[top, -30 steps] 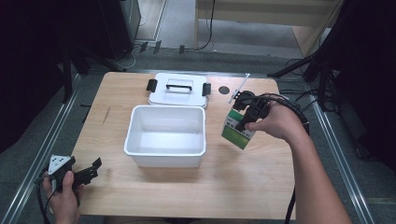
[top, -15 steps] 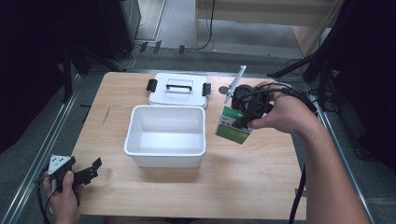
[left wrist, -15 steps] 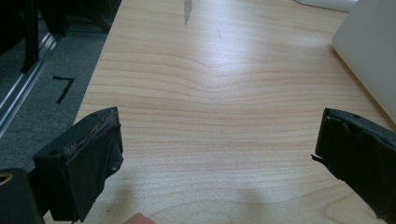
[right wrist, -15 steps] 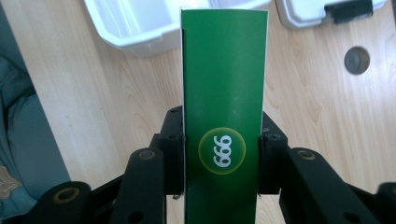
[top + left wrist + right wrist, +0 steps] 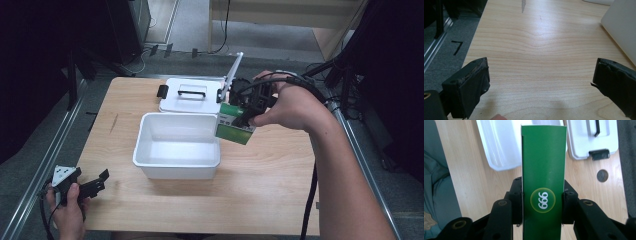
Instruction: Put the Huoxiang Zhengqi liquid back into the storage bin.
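A green and white carton [image 5: 234, 129] hangs in the air at the right rim of the open white bin [image 5: 176, 165], held by my right gripper [image 5: 242, 117], which is shut on it. In the right gripper view the carton's green face [image 5: 543, 180] with a round "999" mark fills the space between the two black jaws, which press on its sides. The bin [image 5: 499, 142] lies below and beyond it. My left gripper [image 5: 92, 186] rests at the table's front left corner, open, with bare wood between its fingertips [image 5: 474, 85].
The bin's white lid [image 5: 192, 95] with black handle and clips lies flat behind the bin. A small dark round disc [image 5: 602, 175] sits on the table near the lid. A metal rail [image 5: 45, 150] runs along the table's left side.
My right gripper has lifted the carton off the table and carried it left toward the bin's right rim. The left gripper has stayed put.
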Demonstrator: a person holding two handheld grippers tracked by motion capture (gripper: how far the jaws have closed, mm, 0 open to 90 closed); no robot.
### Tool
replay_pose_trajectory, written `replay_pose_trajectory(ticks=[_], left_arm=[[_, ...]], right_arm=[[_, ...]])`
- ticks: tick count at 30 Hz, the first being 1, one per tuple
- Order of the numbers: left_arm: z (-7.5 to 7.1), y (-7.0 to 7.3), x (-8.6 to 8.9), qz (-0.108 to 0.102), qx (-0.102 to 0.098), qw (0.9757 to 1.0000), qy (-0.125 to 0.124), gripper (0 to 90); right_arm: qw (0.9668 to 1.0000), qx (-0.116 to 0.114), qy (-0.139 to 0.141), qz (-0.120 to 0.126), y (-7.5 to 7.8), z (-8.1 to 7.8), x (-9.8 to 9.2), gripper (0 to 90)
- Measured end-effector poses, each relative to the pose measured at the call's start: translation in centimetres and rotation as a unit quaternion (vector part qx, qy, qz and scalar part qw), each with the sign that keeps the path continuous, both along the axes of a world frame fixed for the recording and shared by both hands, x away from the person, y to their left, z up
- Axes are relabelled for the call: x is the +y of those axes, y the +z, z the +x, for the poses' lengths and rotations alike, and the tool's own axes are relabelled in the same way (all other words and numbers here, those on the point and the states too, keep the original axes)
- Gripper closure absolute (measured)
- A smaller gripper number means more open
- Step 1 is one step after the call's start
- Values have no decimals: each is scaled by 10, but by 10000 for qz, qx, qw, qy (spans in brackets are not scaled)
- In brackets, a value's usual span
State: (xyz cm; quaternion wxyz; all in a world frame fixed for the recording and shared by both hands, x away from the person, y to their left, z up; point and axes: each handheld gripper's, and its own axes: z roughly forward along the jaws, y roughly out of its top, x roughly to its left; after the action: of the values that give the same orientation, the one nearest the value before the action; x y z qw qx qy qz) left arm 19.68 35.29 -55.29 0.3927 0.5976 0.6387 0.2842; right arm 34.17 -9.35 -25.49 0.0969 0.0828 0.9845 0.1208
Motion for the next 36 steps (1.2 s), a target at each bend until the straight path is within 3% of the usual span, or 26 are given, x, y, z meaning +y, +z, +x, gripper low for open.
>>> replay_pose_trajectory(ticks=[7,16,20,28,36], left_arm=[[0,0,0,-12,-18,10000,-8,14],[0,0,0,-38,-6,10000,-10,15],[0,0,0,-52,-6,10000,-8,15],[1,0,0,-72,-6,10000,-33,15],[0,0,0,-58,-2,10000,-40,15]], right_arm=[[9997,-40,220,24,4,3,30,638],[9973,25,734,31,-2,3,66,640],[9956,1,939,-40,-11,6,72,640],[9948,167,991,-163,-30,12,80,639],[9932,187,1112,-280,-52,16,84,641]])
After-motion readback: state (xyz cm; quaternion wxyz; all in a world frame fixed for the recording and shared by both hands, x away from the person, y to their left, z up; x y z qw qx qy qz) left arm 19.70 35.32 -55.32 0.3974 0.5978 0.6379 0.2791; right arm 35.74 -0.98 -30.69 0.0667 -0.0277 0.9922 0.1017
